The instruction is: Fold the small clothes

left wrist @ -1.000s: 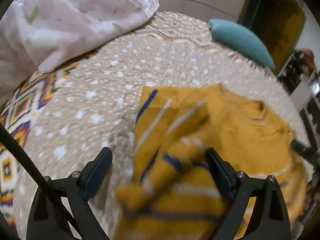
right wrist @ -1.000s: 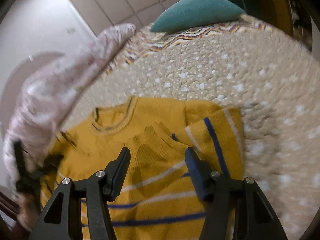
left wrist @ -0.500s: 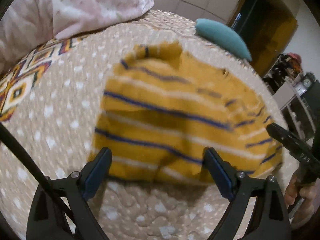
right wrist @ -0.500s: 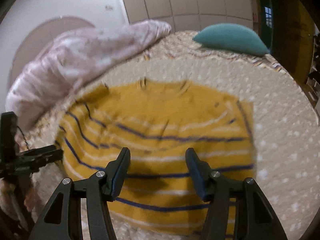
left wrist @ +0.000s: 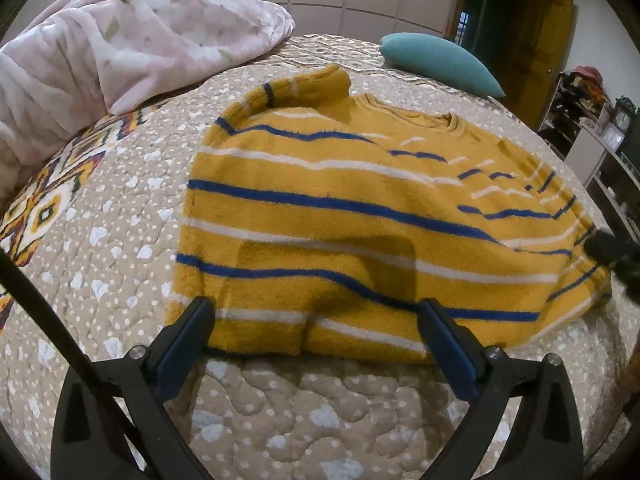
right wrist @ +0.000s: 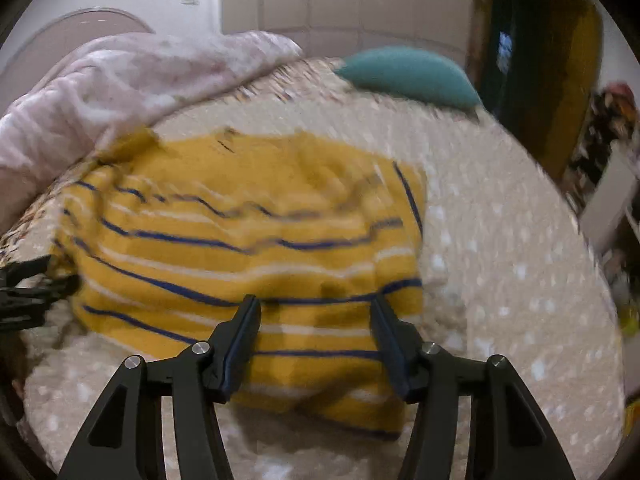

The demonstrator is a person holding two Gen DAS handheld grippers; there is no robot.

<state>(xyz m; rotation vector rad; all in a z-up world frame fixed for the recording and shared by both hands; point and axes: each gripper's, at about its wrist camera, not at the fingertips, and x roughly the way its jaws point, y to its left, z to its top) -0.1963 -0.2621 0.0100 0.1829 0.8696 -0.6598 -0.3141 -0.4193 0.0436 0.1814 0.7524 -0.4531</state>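
A mustard-yellow sweater (left wrist: 340, 184) with blue and white stripes lies folded on the quilted bedspread (left wrist: 120, 200), collar at the far side. My left gripper (left wrist: 316, 308) hovers over its near edge. The jaws are wide and still opening, with the hem below them and no pad pressing on it. In the right wrist view the same sweater (right wrist: 240, 216) looks blurred. My right gripper (right wrist: 315, 302) hangs over its near right part, jaws apart and gripping nothing. Each gripper shows at the edge of the other's view: the right one (left wrist: 608, 248), the left one (right wrist: 28, 280).
A pink flowered blanket (left wrist: 120, 40) is heaped at the far left of the bed. A teal pillow (left wrist: 436, 60) lies at the far end. Beyond the bed's right edge stand a dark doorway (left wrist: 520, 40) and cluttered shelves (left wrist: 600, 140). Bare quilt surrounds the sweater.
Both grippers have drawn back toward the near edge of the sweater. It now lies folded with its striped side up. The left jaws stand slightly wider.
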